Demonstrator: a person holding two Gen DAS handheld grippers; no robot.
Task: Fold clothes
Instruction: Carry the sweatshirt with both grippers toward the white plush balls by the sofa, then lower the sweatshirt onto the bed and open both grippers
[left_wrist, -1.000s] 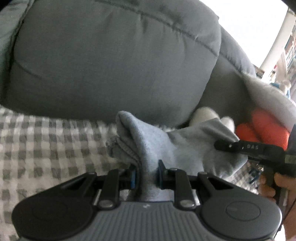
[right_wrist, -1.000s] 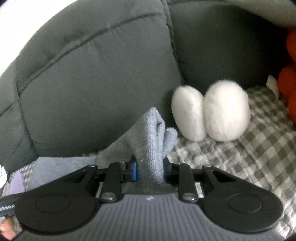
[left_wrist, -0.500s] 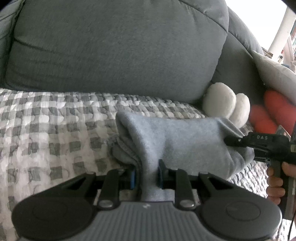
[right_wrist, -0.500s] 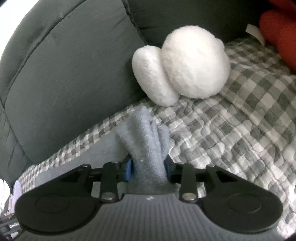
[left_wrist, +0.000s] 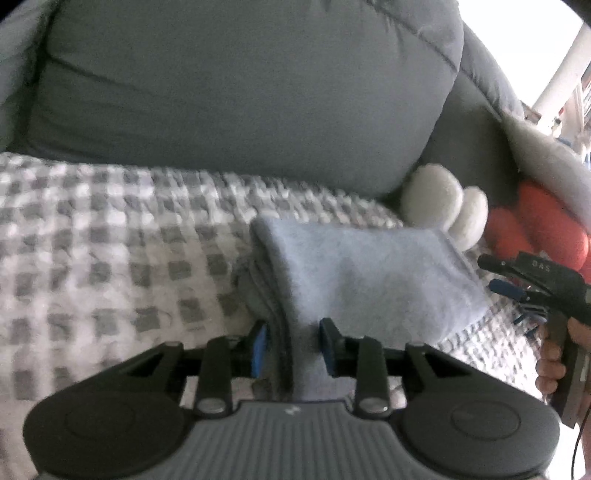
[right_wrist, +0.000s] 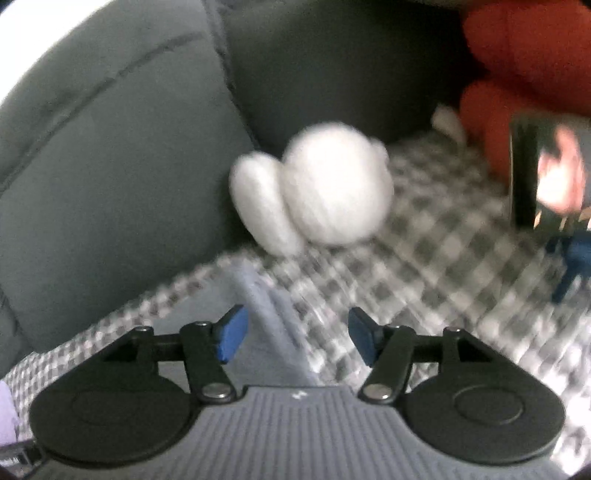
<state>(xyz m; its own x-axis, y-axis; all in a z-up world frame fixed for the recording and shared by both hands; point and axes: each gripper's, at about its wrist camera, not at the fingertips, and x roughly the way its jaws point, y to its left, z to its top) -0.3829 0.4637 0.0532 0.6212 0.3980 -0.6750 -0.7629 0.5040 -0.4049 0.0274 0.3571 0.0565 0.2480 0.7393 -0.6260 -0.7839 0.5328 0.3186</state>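
Garment pale grey, fleecy, folded (edge between jaws).

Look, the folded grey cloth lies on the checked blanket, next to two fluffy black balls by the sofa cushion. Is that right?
Almost. The two fluffy balls are white, not black; the left wrist view shows them plainly, and the right wrist view does too. The rest holds: the folded grey cloth lies on the grey-and-white checked blanket, near the balls by the dark grey sofa cushion.

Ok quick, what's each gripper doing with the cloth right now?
Left gripper: jaws just easing apart, grey folded garment between them, pads seem barely touching.
Right gripper: jaws just opened wide, garment released, lying between them.
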